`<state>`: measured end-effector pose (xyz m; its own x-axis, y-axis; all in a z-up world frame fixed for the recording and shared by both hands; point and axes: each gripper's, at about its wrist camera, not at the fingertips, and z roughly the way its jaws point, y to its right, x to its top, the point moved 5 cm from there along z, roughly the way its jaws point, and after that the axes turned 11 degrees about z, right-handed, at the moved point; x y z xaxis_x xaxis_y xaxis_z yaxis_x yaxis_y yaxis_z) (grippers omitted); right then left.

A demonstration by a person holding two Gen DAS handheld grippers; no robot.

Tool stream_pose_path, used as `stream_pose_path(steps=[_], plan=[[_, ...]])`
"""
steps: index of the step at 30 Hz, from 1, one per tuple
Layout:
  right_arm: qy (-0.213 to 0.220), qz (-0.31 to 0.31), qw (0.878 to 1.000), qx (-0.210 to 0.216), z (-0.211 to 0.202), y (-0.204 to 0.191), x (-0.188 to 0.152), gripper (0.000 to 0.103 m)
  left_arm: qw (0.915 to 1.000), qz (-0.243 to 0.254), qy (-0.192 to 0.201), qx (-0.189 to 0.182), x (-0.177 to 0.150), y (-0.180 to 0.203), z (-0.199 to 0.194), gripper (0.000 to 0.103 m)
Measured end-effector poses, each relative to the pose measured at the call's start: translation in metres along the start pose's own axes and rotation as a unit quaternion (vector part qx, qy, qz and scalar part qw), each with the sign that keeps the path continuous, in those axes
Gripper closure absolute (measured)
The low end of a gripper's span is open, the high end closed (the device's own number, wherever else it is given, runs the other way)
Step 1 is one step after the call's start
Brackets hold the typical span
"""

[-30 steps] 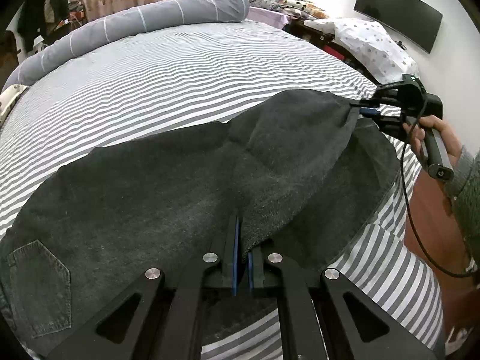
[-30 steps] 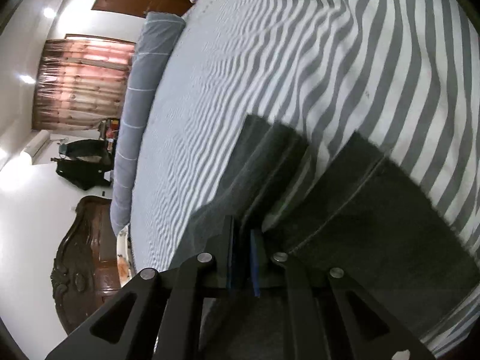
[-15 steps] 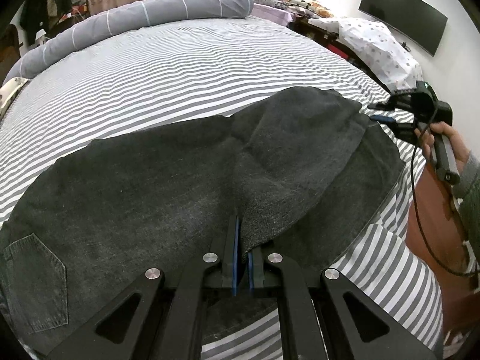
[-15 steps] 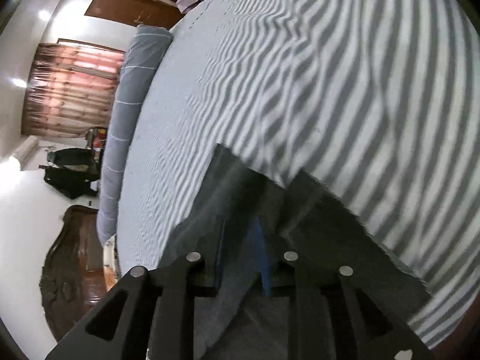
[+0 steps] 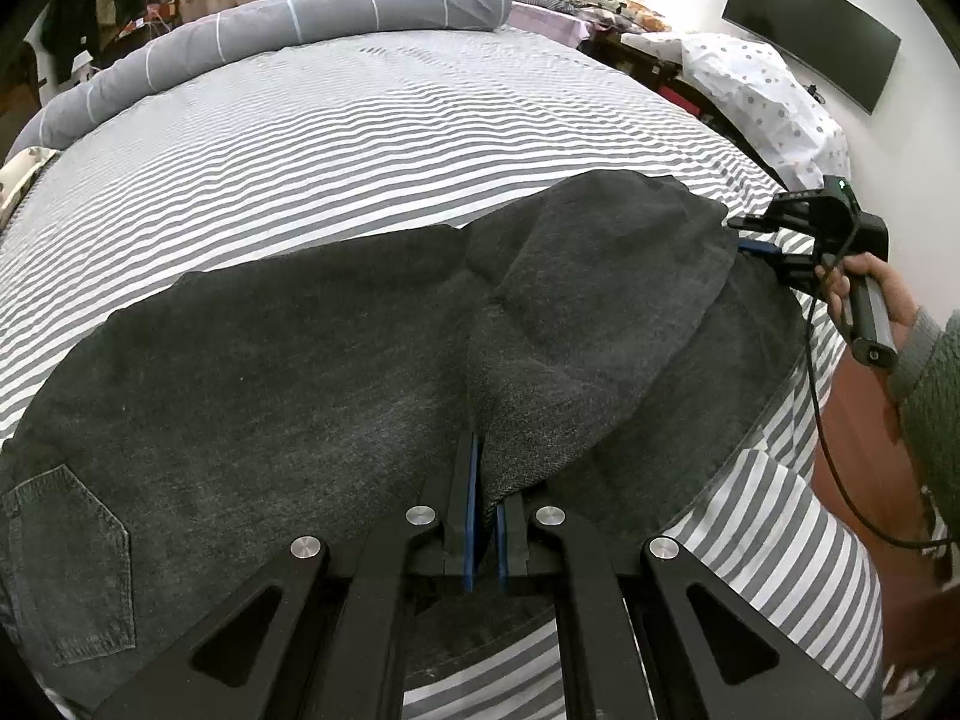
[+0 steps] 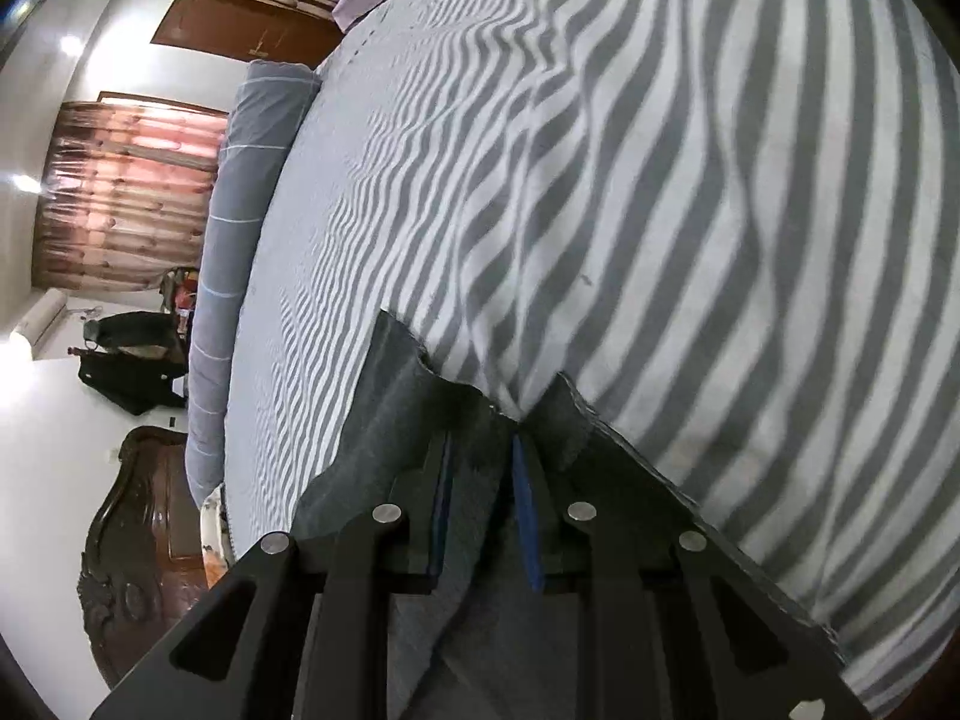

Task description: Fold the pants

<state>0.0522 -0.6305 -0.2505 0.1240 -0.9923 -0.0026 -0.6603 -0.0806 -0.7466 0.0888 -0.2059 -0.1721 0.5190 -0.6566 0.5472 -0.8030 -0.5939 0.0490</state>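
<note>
Two handheld claws work a pair of dark grey denim pants (image 5: 270, 372) spread across a bed (image 5: 372, 138) dressed in a grey-and-white striped sheet. The left claw (image 5: 485, 516) sits at the near edge of the bed, its blue-padded fingers (image 5: 472, 504) pinched shut on a fold of the fabric where one leg is doubled over the other. A back pocket (image 5: 66, 564) shows at the far left of the garment, which lies flat along the near side of the mattress and reaches toward the bed's right edge.

At that right edge the right claw (image 5: 757, 237) is held in a person's hand (image 5: 870, 282), a black cable (image 5: 840, 450) trailing from it. In its own camera view the right claw (image 6: 483, 516) has its fingers (image 6: 528, 516) standing apart, with a strip of the pants' hem lying loosely between them rather than pinched; the hem's ragged edge rests on the striped sheet just beyond the tips.

A long grey bolster (image 5: 270, 42) runs along the far side of the bed. A dark television (image 5: 810, 30) hangs on the white wall to the right, above a spotted cloth (image 5: 762, 96), and reddish curtains (image 6: 126, 192) glow at the window.
</note>
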Motion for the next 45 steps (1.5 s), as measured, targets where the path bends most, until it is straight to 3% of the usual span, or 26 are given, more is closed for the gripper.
stream_pose_path(steps=[5, 14, 21, 30, 36, 42, 45], plan=[[-0.003, -0.017, 1.000, -0.009, 0.004, -0.011, 0.002, 0.097, 1.0000, 0.002, -0.007, 0.002, -0.001, 0.003, 0.005, 0.099], [0.062, -0.068, 0.996, -0.021, -0.069, -0.039, -0.007, 0.098, 0.9999, 0.012, 0.004, 0.000, 0.003, 0.006, -0.004, 0.099], [0.068, -0.078, 0.992, -0.065, -0.111, -0.006, -0.025, 0.098, 0.9972, 0.070, -0.021, -0.013, -0.011, 0.023, -0.003, 0.099], [0.059, -0.054, 0.989, -0.122, -0.099, 0.049, -0.037, 0.099, 0.9909, 0.123, -0.046, -0.031, -0.031, 0.039, -0.005, 0.099], [0.069, -0.076, 0.982, -0.157, -0.091, 0.052, -0.037, 0.099, 0.9886, 0.131, -0.055, -0.050, -0.036, 0.044, -0.006, 0.098], [0.072, -0.085, 0.977, -0.182, -0.084, 0.053, -0.037, 0.099, 0.9880, 0.124, -0.084, -0.037, -0.050, 0.042, 0.018, 0.097], [0.072, -0.080, 0.977, -0.183, -0.083, 0.056, -0.036, 0.099, 0.9888, 0.117, -0.086, -0.032, -0.054, 0.043, 0.022, 0.090]])
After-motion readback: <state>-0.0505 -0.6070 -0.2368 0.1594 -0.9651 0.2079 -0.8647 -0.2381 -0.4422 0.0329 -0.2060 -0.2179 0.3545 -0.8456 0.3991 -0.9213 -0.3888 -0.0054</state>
